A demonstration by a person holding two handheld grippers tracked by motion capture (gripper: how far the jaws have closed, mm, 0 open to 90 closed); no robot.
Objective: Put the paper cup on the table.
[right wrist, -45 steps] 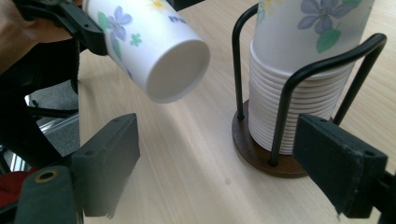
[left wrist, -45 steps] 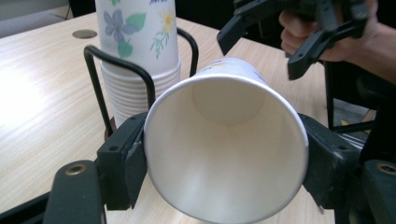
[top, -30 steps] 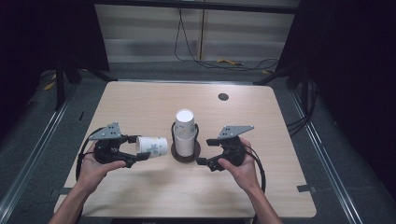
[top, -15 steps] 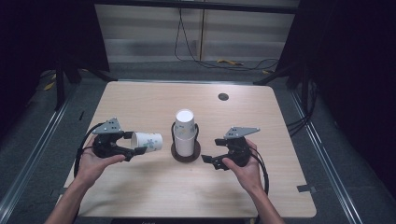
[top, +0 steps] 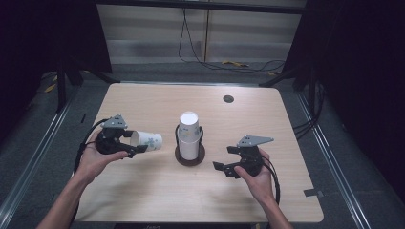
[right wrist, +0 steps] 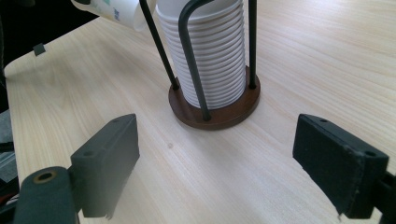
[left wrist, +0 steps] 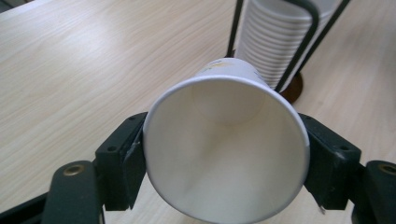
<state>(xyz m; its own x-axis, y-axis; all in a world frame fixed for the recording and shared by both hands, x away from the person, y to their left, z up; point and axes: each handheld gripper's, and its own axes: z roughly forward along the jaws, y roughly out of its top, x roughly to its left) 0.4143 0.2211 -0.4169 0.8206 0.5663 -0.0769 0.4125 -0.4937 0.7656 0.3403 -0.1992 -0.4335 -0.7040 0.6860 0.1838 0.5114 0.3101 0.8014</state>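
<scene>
The left gripper (top: 125, 144), clamped on a white printed paper cup (top: 147, 140) lying sideways, has carried it away from the wire-framed cup stack (top: 189, 136) while its jaws eased slightly. The right gripper (top: 228, 161), jaws wide apart and empty, has drawn back from the stack's brown round base (top: 189, 160), so one cup looks freed.

High cam looks forward and down over the whole table (top: 157, 200), while both gripper cams sit low and close from opposite sides, all three sharing the cup stack in its holder (top: 189, 138).
</scene>
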